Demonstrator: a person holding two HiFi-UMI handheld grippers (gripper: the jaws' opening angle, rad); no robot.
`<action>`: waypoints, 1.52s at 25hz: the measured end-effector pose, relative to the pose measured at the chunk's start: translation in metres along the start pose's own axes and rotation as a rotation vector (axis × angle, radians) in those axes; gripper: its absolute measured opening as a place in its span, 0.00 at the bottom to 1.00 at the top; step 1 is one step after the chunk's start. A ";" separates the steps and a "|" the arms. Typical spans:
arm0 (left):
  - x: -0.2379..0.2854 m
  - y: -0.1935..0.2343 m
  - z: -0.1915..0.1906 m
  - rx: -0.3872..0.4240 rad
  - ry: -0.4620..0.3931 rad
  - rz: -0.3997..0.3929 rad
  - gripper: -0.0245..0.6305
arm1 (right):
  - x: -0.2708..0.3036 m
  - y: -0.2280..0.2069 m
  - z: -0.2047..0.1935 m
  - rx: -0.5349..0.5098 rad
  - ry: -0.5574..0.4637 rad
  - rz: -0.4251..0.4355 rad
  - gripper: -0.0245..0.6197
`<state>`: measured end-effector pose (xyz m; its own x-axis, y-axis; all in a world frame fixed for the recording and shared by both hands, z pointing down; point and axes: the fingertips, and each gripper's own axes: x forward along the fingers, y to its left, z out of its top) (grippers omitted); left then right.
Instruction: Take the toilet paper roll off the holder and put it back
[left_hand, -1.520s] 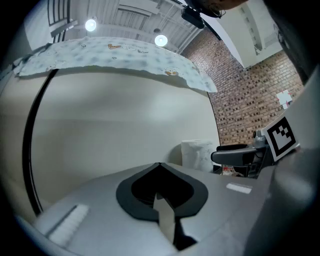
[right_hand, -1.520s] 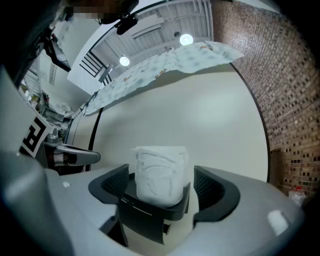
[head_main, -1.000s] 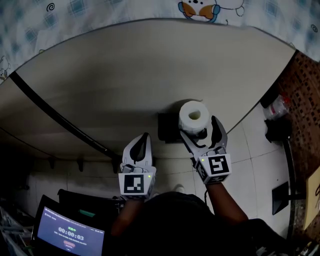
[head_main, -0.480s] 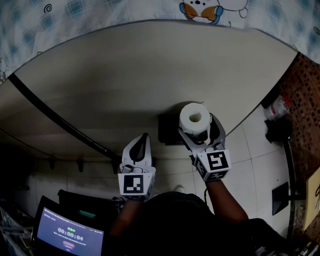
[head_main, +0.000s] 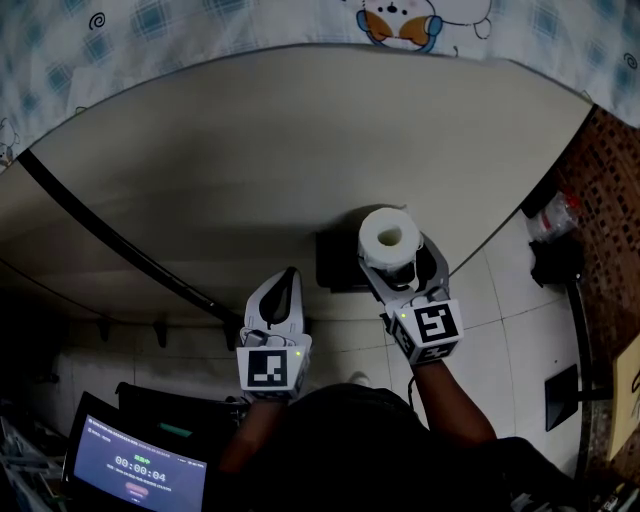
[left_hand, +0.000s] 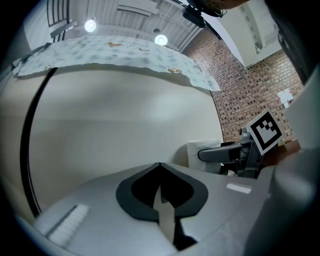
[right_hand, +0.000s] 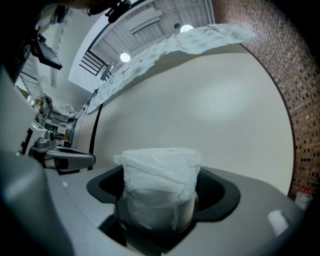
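A white toilet paper roll (head_main: 388, 236) stands on end on a black holder (head_main: 335, 258) fixed to the cream wall. My right gripper (head_main: 397, 256) reaches around the roll (right_hand: 159, 186), one finger on each side. Its jaws have just been closing and sit close to the paper, but I see no clear press. My left gripper (head_main: 288, 276) hangs to the left of the holder, shut and empty, pointing at bare wall (left_hand: 125, 115). The left gripper view shows the roll (left_hand: 201, 149) and the right gripper's finger (left_hand: 220, 154) beside it.
A patterned cloth (head_main: 200, 20) hangs along the wall's top edge. A black strip (head_main: 110, 235) runs diagonally across the wall on the left. A laptop screen (head_main: 140, 465) glows at lower left. Brick wall (head_main: 610, 170) and a bottle (head_main: 555, 215) stand to the right.
The right gripper's fingers have drawn in closer around the roll and shifted slightly. The left gripper has not moved.
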<state>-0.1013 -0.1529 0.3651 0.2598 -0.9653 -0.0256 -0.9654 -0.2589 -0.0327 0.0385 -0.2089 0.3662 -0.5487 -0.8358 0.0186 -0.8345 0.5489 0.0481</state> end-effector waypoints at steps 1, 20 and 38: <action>0.000 -0.001 -0.001 -0.001 0.002 -0.001 0.06 | -0.002 0.001 0.002 -0.002 -0.008 0.004 0.69; -0.004 -0.025 -0.012 -0.025 -0.004 -0.107 0.07 | -0.038 -0.012 0.050 0.001 -0.121 -0.037 0.69; -0.003 -0.038 -0.110 -0.041 0.270 -0.184 0.33 | -0.073 -0.017 0.046 0.025 -0.105 -0.117 0.69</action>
<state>-0.0682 -0.1441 0.4759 0.4195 -0.8745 0.2434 -0.9044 -0.4258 0.0285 0.0905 -0.1571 0.3183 -0.4484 -0.8893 -0.0904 -0.8935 0.4486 0.0189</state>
